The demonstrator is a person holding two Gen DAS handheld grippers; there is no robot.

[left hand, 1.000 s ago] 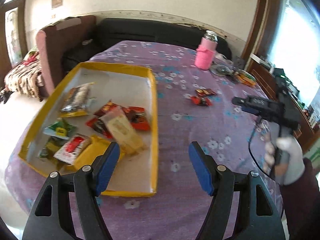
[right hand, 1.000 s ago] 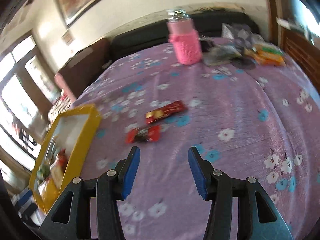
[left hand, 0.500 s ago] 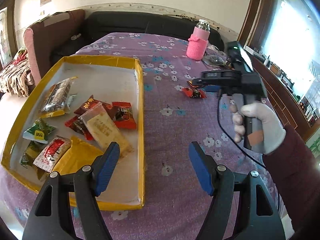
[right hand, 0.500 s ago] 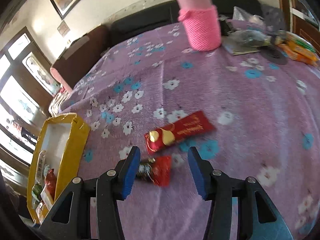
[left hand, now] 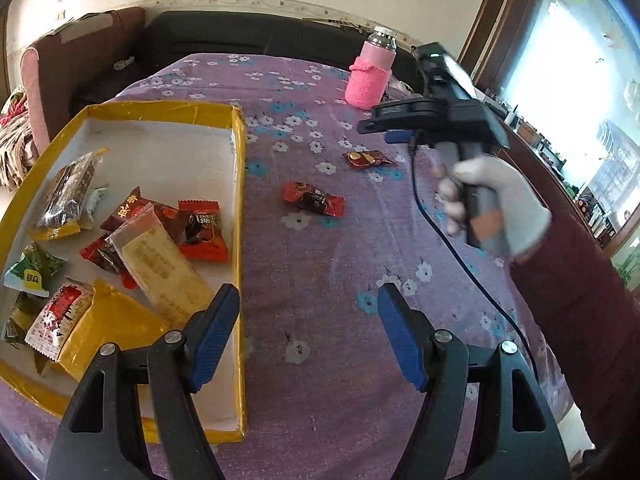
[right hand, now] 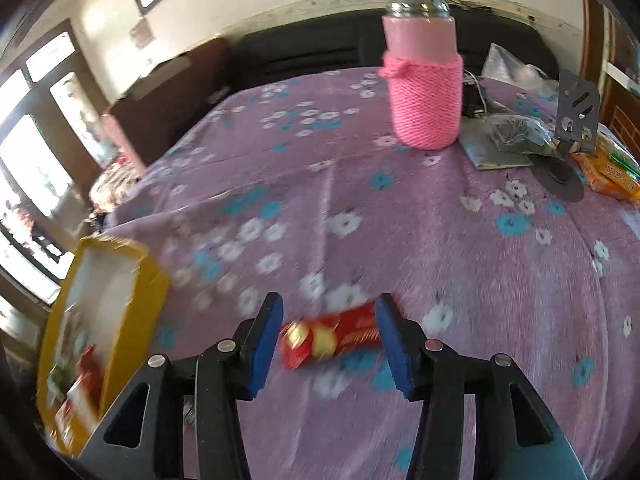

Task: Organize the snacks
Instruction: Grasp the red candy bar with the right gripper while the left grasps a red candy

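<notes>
- Right gripper (right hand: 326, 338) hangs with its jaws spread wide around the red-and-gold snack bar (right hand: 334, 336) on the purple cloth.
- We should centre the bar, lower to the cloth, then squeeze gently.
- Left gripper (left hand: 308, 336), likewise spread and empty, waits beside the yellow tray (left hand: 239, 168).

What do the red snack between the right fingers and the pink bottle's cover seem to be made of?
Red snack: probably glossy plastic or foil wrapper, judging by the shiny gold print, though it is blurred. Bottle cover: looks like knitted pink yarn, matte and ribbed; the cap above looks like polished metal.
</notes>
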